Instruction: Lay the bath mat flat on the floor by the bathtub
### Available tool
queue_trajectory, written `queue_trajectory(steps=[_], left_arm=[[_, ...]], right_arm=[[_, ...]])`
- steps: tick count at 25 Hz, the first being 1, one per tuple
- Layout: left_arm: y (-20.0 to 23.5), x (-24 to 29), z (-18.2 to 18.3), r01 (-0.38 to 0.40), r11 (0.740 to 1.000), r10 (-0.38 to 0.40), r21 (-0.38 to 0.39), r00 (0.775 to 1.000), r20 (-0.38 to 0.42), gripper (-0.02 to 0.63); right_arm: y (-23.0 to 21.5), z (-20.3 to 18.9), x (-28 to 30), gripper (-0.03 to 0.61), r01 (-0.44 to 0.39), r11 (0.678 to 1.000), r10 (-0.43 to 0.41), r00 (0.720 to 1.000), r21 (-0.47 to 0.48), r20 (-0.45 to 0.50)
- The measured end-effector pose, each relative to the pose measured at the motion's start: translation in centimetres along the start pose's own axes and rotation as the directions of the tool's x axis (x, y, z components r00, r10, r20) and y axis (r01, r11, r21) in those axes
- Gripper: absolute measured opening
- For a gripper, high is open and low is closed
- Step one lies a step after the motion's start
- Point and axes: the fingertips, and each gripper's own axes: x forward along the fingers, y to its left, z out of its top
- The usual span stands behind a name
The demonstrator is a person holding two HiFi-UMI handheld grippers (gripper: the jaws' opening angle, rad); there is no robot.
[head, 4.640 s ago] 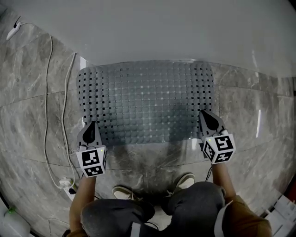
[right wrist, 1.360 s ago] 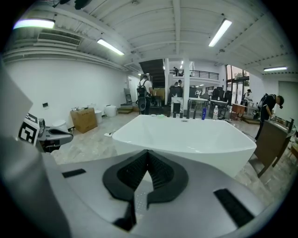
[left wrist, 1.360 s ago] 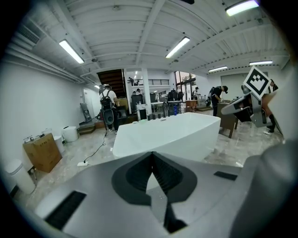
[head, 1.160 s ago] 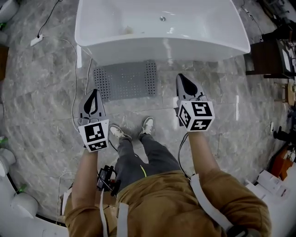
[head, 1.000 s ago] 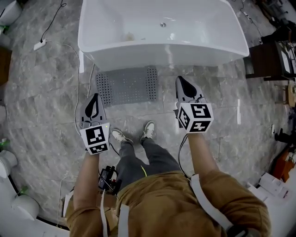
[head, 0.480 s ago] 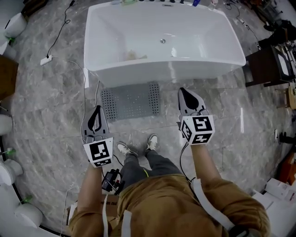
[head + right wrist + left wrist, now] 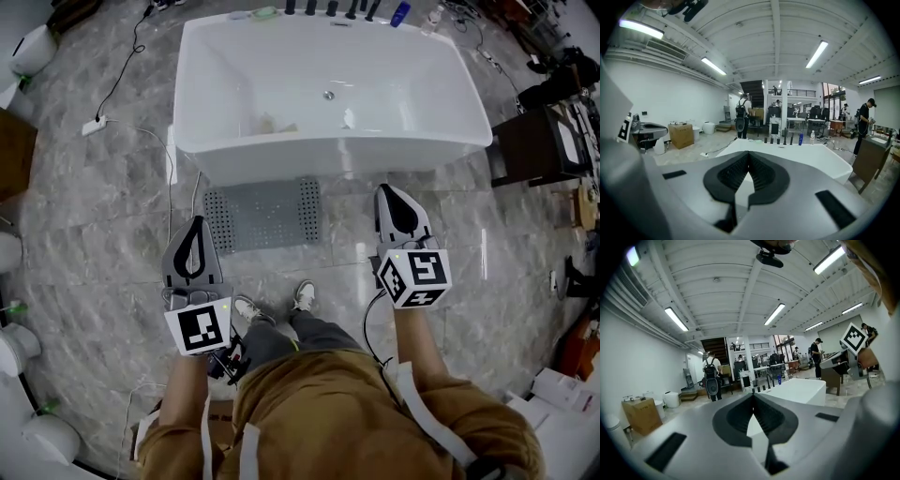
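The grey perforated bath mat (image 7: 263, 213) lies flat on the marble floor against the front of the white bathtub (image 7: 333, 94). My left gripper (image 7: 191, 228) hangs high above the floor, left of the mat and nearer me, shut and empty. My right gripper (image 7: 396, 194) is held up to the right of the mat, also shut with nothing in it. Both gripper views look level across the room, with the jaws meeting at their tips: the left gripper (image 7: 753, 395) and the right gripper (image 7: 748, 153). The tub (image 7: 797, 157) shows beyond the jaws.
A white cable (image 7: 167, 178) runs along the floor left of the tub to a power strip (image 7: 94, 125). Bottles (image 7: 330, 8) stand on the tub's far rim. A dark cabinet (image 7: 534, 145) is at the right. A cardboard box (image 7: 641, 414) and people stand further off.
Since the crouch at the mat, the person has stood up. Over the last second both grippers rose, and the view widened to take in the whole tub. The mat has not moved.
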Motion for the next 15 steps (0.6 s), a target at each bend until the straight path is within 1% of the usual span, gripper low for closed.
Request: queue_trajectory(steps=[4,9,12,15], left_arm=[[1.0,-0.8,2.5,-0.001,1.000,0.001,-0.005,0.999,0.033,0.005],[2.6,-1.6,4.5,-0.017,1.000,0.016,0.016,0.998,0.067,0.005],[3.8,-2.2,5.7,-0.030,0.999,0.026,0.037,0.995,0.095,0.005],[4.6,-3.0,6.7,-0.040,0.999,0.037,0.028,0.994,0.105,0.005]], right_arm=[[-0.3,2.6,-1.1,0.005,0.009,1.000,-0.008,0.999,-0.008,0.046],[-1.1,4.0,-2.3,0.005,0.026,1.000,-0.027,0.997,0.005,0.073],[-1.2,5.4,-3.2,0.005,0.025,1.000,-0.023,0.995,-0.014,0.097],[-1.4,6.9,-4.2,0.005,0.023,0.999,-0.018,0.993,-0.036,0.121]])
